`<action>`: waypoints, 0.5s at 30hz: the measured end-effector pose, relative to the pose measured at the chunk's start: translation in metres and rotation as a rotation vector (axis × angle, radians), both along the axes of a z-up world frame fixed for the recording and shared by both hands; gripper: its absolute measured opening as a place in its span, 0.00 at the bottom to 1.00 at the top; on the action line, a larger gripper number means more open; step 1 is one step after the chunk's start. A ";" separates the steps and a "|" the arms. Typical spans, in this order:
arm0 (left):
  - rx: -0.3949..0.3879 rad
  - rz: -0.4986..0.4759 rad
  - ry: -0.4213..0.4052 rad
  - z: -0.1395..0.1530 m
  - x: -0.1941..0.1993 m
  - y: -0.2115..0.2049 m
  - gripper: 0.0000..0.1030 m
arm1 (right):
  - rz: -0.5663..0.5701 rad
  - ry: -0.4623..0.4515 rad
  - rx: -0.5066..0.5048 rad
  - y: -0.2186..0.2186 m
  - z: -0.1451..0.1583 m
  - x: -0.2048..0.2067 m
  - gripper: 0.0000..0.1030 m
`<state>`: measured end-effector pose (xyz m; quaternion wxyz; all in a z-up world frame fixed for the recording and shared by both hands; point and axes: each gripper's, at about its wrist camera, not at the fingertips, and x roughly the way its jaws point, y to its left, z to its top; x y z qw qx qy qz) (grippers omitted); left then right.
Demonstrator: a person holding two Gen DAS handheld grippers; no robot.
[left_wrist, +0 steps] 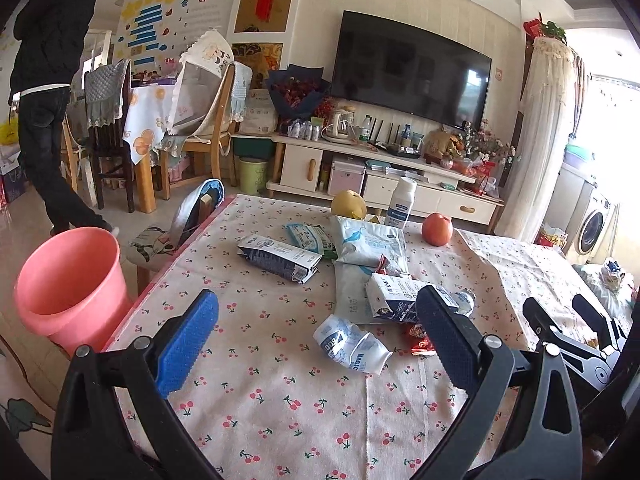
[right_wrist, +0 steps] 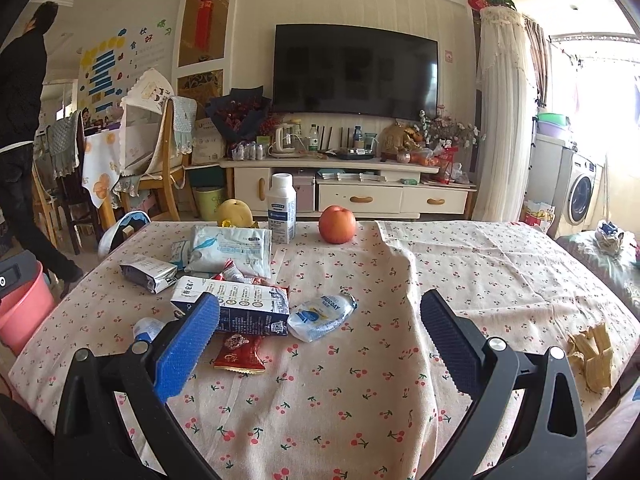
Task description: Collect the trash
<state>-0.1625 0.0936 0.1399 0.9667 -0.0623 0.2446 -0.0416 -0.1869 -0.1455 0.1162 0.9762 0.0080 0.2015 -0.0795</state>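
Both grippers spread wide and empty over the littered cherry-print table.

Left wrist view: the left gripper (left_wrist: 318,334) gapes above a crumpled white pouch (left_wrist: 352,345), with the pink bin (left_wrist: 70,280) on the floor just beside the table's left edge.
Right wrist view: the right gripper (right_wrist: 320,330) holds nothing; only here show the red snack wrapper (right_wrist: 241,354) whole and yellow scraps (right_wrist: 592,354) at the right edge.

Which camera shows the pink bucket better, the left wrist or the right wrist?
The left wrist view: the pink bucket appears nearly whole there, open mouth visible, beside the table's left edge. The right wrist view shows only a cropped part of it at the left border.
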 end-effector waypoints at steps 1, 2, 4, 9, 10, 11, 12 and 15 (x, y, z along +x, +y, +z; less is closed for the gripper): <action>-0.002 0.001 0.002 0.000 -0.001 0.001 0.97 | -0.003 -0.003 -0.003 0.001 0.000 -0.001 0.97; -0.004 0.001 0.005 0.000 -0.002 0.002 0.97 | -0.003 -0.006 -0.006 0.001 0.001 -0.002 0.97; -0.007 0.002 0.014 0.000 -0.003 0.004 0.97 | -0.006 -0.008 -0.011 0.002 0.001 -0.004 0.97; -0.023 0.002 0.041 0.001 -0.005 0.007 0.97 | -0.008 -0.024 -0.055 0.006 -0.001 -0.008 0.97; -0.024 0.003 0.049 0.001 -0.005 0.008 0.97 | -0.005 -0.020 -0.059 0.007 -0.002 -0.008 0.97; -0.025 0.005 0.056 0.001 -0.005 0.008 0.97 | -0.004 -0.016 -0.059 0.007 -0.003 -0.008 0.97; -0.028 0.005 0.065 0.000 -0.004 0.008 0.97 | -0.004 -0.016 -0.057 0.007 -0.003 -0.008 0.97; -0.041 0.014 0.093 -0.004 -0.002 0.008 0.97 | -0.007 -0.021 -0.060 0.007 -0.003 -0.008 0.96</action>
